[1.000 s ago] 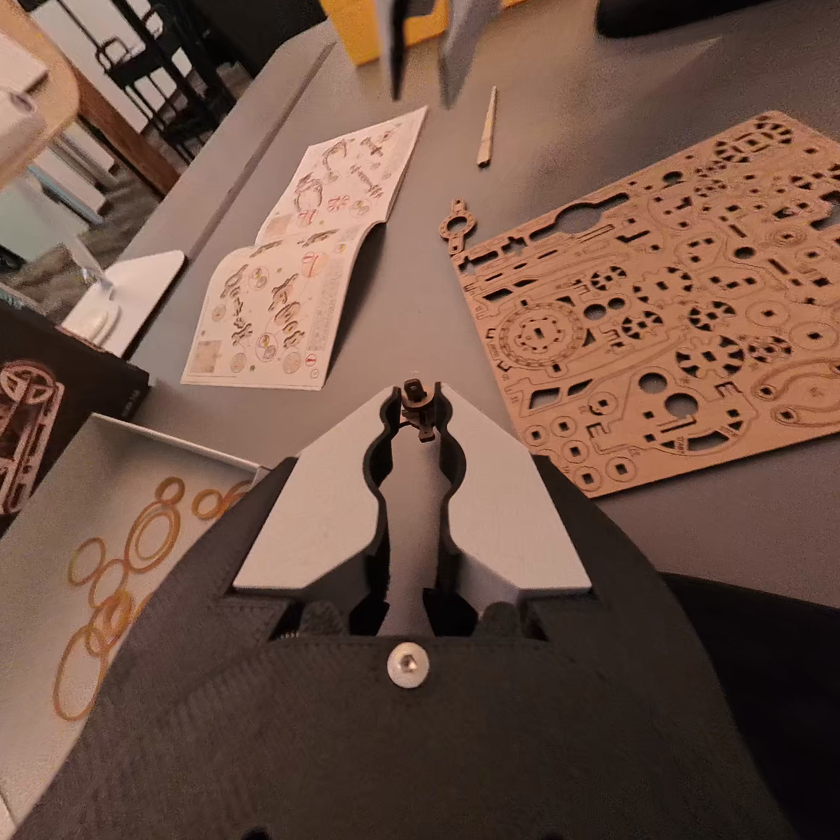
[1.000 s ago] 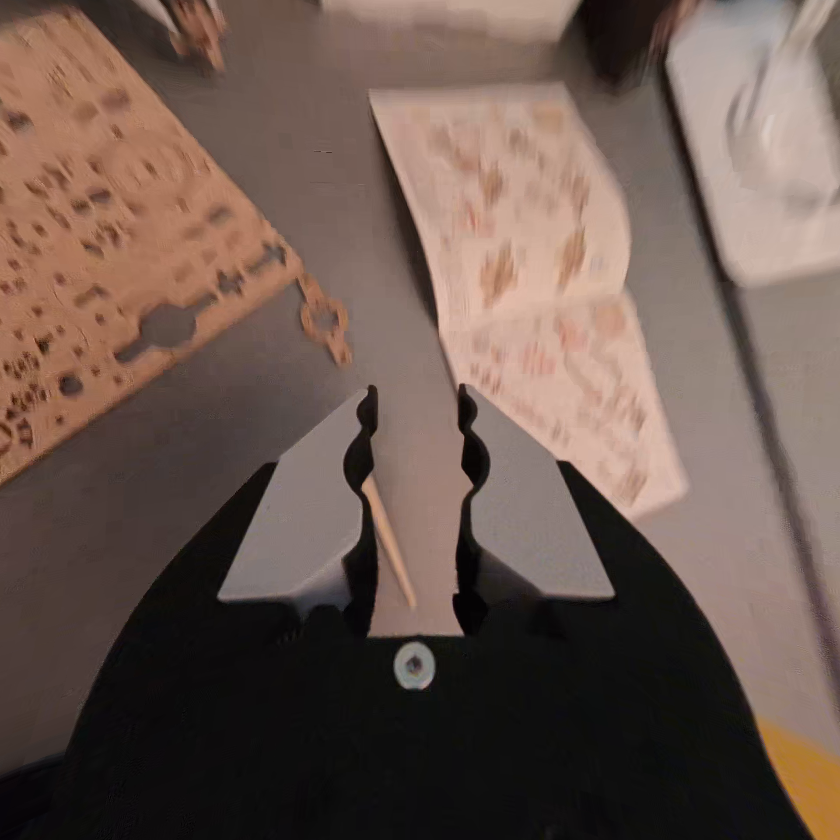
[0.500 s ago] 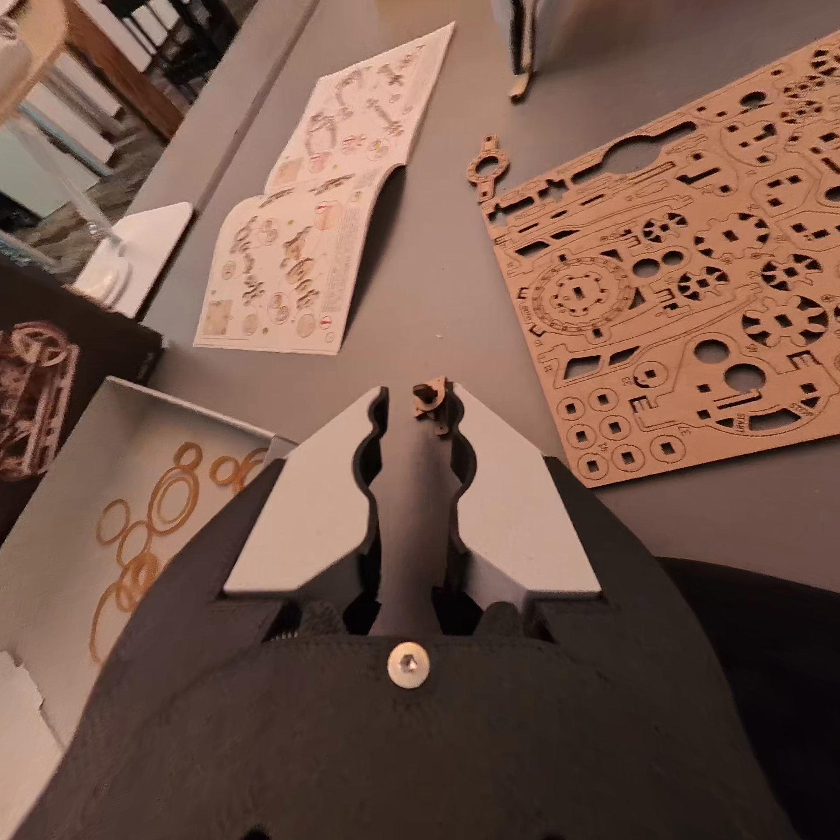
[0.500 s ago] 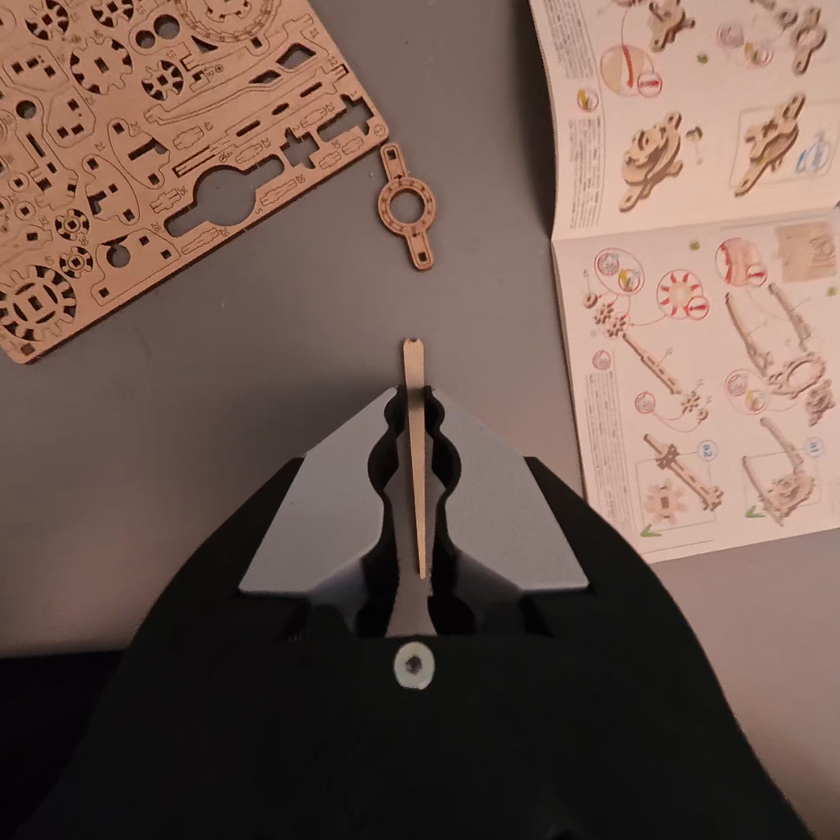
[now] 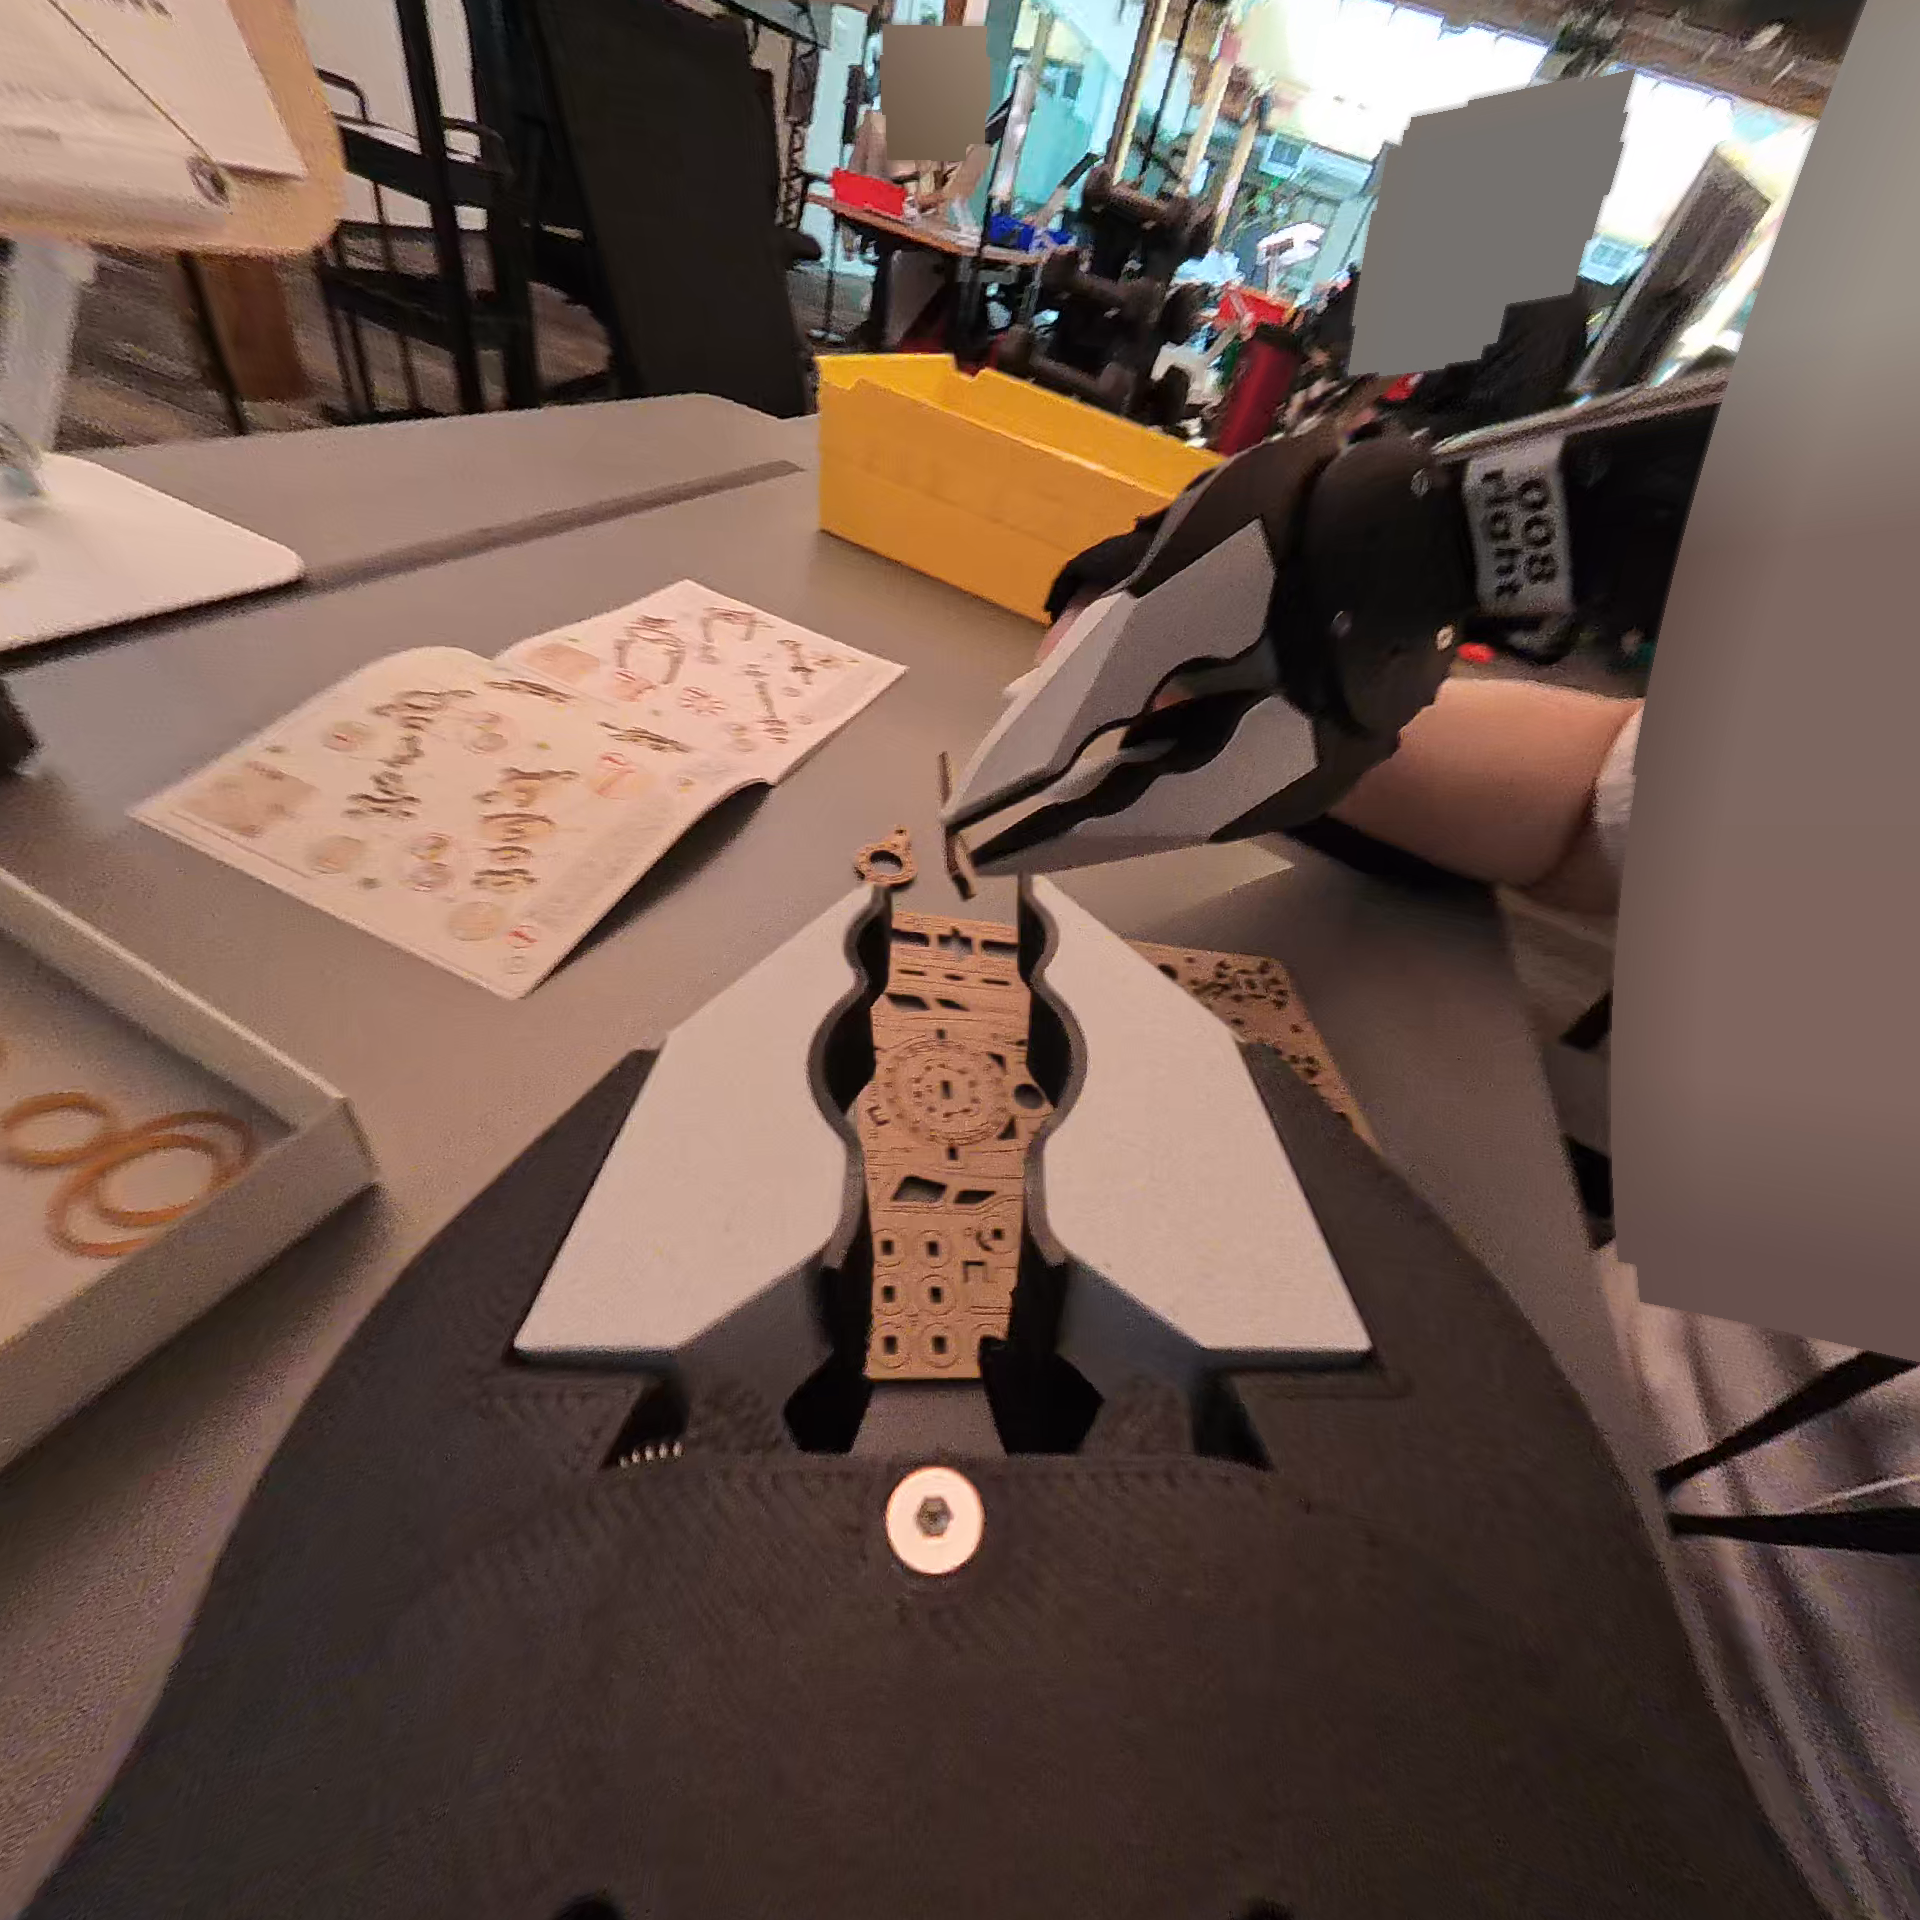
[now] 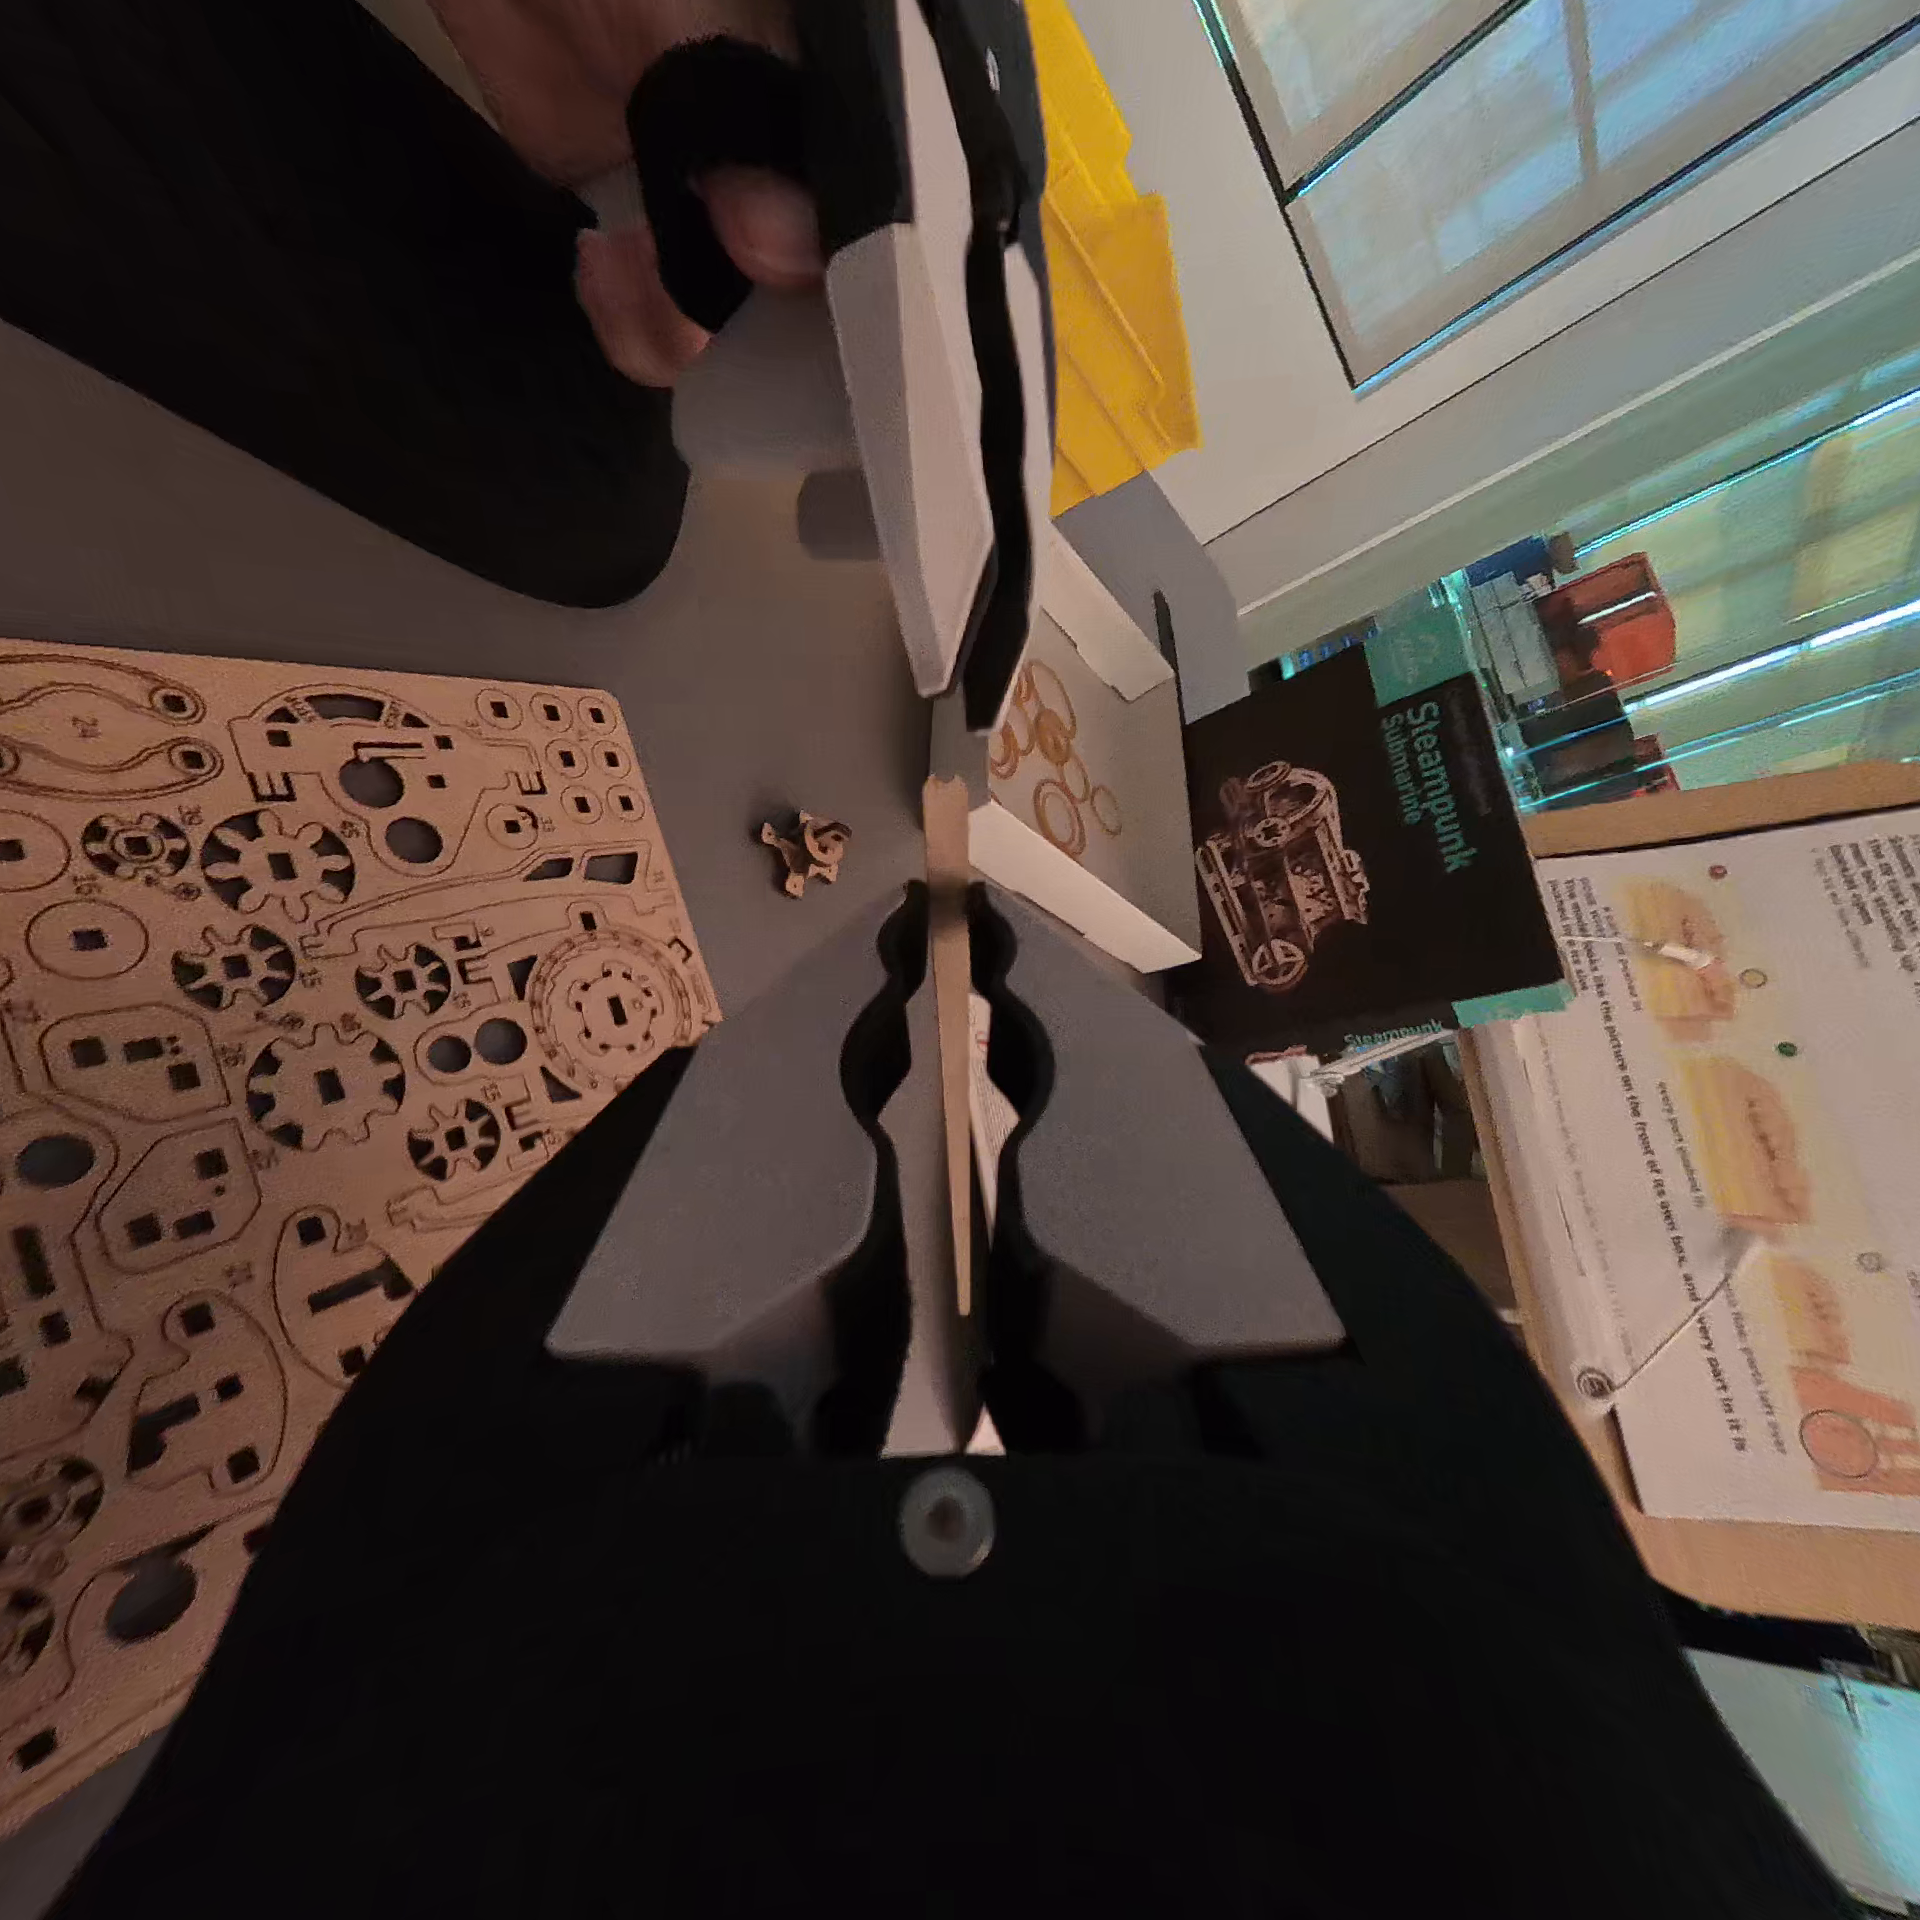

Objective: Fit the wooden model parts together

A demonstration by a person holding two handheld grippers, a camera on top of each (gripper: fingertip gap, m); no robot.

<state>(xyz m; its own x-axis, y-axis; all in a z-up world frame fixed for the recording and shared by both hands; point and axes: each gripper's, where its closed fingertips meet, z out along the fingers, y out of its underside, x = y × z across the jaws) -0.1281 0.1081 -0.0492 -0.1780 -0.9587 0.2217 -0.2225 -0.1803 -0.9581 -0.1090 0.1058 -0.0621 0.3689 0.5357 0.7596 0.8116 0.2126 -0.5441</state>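
My right gripper [image 6: 945,899] is shut on a thin wooden stick [image 6: 945,1039] that juts past its tips. In the left wrist view this gripper [image 5: 961,836] hovers just beyond my left fingertips, with the stick [image 5: 948,821] edge-on. My left gripper [image 5: 956,909] is open and empty above the perforated wooden parts sheet [image 5: 940,1101]. It also shows in the right wrist view [image 6: 956,675], just ahead of the stick's end. A small wooden assembly [image 6: 805,847] lies on the grey table beside the sheet [image 6: 260,987]. A loose ring-shaped wooden part [image 5: 885,864] lies near the sheet's corner.
An open instruction booklet [image 5: 520,769] lies left of centre. A white box [image 5: 208,1226] with rubber bands sits at the left edge, next to a black kit box [image 6: 1351,862]. A yellow bin [image 5: 987,468] stands behind. A person's forearm [image 5: 1486,779] rests at the right. My two grippers' fingertips are within a few centimetres of each other.
My left gripper opened, let go of the small wooden assembly and tilted up. My right gripper shut on the stick, lifted it off the table and brought it up to the left gripper.
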